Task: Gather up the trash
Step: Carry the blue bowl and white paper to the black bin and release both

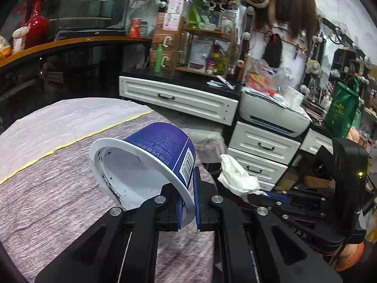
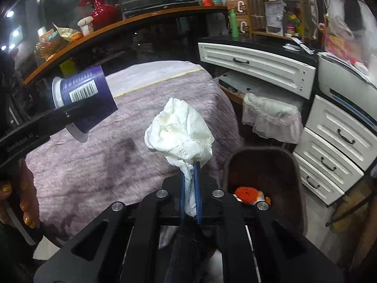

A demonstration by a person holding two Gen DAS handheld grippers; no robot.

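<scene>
My left gripper (image 1: 188, 202) is shut on the white rim of a blue paper cup (image 1: 150, 160), held tilted above the purple-covered table (image 1: 47, 200); its soiled white inside faces the camera. The cup also shows in the right wrist view (image 2: 84, 94) at the left, held in the air. My right gripper (image 2: 189, 188) is shut on a crumpled white tissue (image 2: 181, 132), raised above the table's right edge. The tissue and right gripper show in the left wrist view (image 1: 238, 176) to the right. A brown trash bin (image 2: 264, 165) stands on the floor below the right gripper, with orange trash (image 2: 249, 194) inside.
White drawer cabinets (image 2: 334, 141) stand to the right and behind the table (image 2: 256, 63). A printer (image 1: 271, 113) sits on one. A lace-covered stool (image 2: 271, 115) is beside the bin. A cluttered wooden shelf (image 2: 117, 26) runs along the back.
</scene>
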